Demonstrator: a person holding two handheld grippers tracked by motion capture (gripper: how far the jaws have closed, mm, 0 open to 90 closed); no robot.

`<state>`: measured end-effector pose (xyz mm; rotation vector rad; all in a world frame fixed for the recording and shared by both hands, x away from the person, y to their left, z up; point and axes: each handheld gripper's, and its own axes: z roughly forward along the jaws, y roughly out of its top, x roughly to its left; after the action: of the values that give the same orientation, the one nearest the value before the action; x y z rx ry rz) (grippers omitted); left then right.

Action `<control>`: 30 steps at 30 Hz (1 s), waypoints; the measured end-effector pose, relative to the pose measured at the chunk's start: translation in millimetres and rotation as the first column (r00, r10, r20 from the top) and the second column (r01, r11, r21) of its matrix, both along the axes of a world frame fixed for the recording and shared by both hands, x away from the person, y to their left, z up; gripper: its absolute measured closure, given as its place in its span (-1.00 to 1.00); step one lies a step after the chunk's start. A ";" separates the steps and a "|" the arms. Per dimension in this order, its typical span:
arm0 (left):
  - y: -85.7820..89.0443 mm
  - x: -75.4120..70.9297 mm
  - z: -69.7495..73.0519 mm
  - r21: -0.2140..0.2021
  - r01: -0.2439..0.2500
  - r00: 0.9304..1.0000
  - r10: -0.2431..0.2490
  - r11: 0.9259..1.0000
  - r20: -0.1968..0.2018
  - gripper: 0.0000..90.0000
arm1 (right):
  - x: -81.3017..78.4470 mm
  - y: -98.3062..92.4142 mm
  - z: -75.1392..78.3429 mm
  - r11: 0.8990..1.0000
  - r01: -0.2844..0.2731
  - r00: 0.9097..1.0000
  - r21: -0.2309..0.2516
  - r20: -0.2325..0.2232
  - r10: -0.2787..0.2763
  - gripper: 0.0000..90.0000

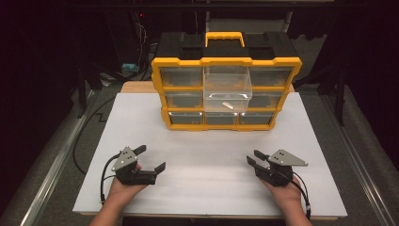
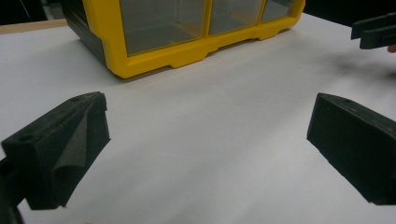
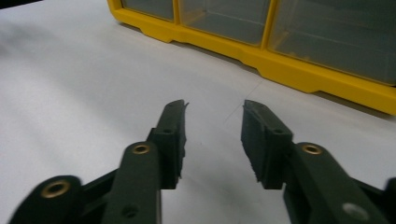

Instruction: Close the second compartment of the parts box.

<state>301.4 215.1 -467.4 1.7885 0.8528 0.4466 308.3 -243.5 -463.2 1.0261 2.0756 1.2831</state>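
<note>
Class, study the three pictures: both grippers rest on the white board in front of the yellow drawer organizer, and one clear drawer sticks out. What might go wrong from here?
1. The pulled-out clear drawer overhangs the organizer; a knock might tip it and spill the small piece inside.
2. The organizer looks unfixed on the board, so pushing a drawer may slide it back.
3. The right gripper stands narrower than the left gripper; it may need reopening.

White board (image 1: 207, 155) covers bench top; wooden edge (image 1: 136, 86) shows at rear left. Black cable (image 1: 87, 127) runs along floor, left of board. Metal rails (image 1: 51, 174) flank both sides. Dark equipt. w/ wires (image 1: 141, 33) stands behind, far left.
</note>
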 end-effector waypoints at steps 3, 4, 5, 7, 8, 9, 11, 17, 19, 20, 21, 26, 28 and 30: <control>0.4 -0.3 0.3 -0.003 -0.001 1.000 0.001 1.000 0.001 -1.00 | 0.1 -1.8 0.3 1.000 0.002 1.000 0.012 -0.008 -0.002 0.63; 0.4 -0.4 0.3 -0.002 0.000 1.000 0.000 1.000 0.001 -1.00 | 0.4 -2.3 0.2 1.000 -0.001 1.000 0.023 -0.013 0.001 0.69; 0.3 -0.3 0.3 -0.002 0.001 1.000 -0.001 1.000 0.001 -1.00 | 0.6 -2.7 0.3 1.000 -0.001 1.000 0.026 -0.017 0.002 0.74; 0.1 -0.3 0.2 -0.001 0.002 1.000 -0.002 1.000 0.000 -1.00 | 0.6 -3.2 0.6 1.000 -0.003 1.000 0.027 -0.020 0.004 0.82; 0.1 -0.3 0.3 -0.001 0.002 1.000 -0.002 1.000 0.000 -1.00 | 0.5 -3.2 0.7 1.000 -0.002 1.000 0.027 -0.021 0.003 0.88; 0.1 -0.4 0.3 -0.001 0.003 1.000 -0.003 1.000 0.001 -1.00 | 0.3 -3.2 0.9 1.000 -0.001 1.000 0.027 -0.022 0.001 0.97; 0.2 -0.4 0.3 -0.002 0.002 1.000 -0.002 1.000 0.000 -1.00 | -0.1 -3.3 1.2 1.000 0.000 1.000 0.029 -0.021 0.001 1.00; -0.5 -0.2 0.0 -0.002 0.005 1.000 -0.005 1.000 0.000 -1.00 | -0.7 -1.9 2.0 1.000 -0.006 1.000 0.021 -0.006 0.006 1.00; -0.7 -0.3 0.3 -0.006 0.006 1.000 -0.006 1.000 0.001 -1.00 | -0.9 -0.4 1.4 1.000 -0.012 1.000 0.015 -0.003 0.012 1.00; -0.7 -0.6 0.2 -0.004 0.008 1.000 -0.008 1.000 0.001 -1.00 | -1.0 2.1 1.2 1.000 -0.020 1.000 0.010 -0.002 0.020 1.00; -0.7 -0.8 0.0 -0.002 0.009 1.000 -0.009 1.000 0.001 -1.00 | -1.0 2.1 1.2 1.000 -0.020 1.000 0.010 -0.002 0.020 1.00; 1.3 -1.3 -0.6 -0.010 0.003 1.000 -0.003 1.000 0.002 -1.00 | 0.1 13.3 1.4 0.999 -0.049 0.999 0.005 0.015 0.049 1.00; 1.8 -1.3 -0.7 -0.008 0.003 1.000 -0.003 1.000 0.002 -1.00 | 1.1 18.6 1.2 0.998 -0.061 0.998 0.002 0.016 0.061 1.00; 2.2 -1.3 -0.7 -0.011 0.002 1.000 -0.002 1.000 0.002 -1.00 | 2.1 23.1 1.3 0.997 -0.071 0.997 0.004 0.015 0.071 1.00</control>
<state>300.2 217.2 -468.2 1.7785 0.8503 0.4421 310.5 -220.4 -461.9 0.9497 2.1154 1.3272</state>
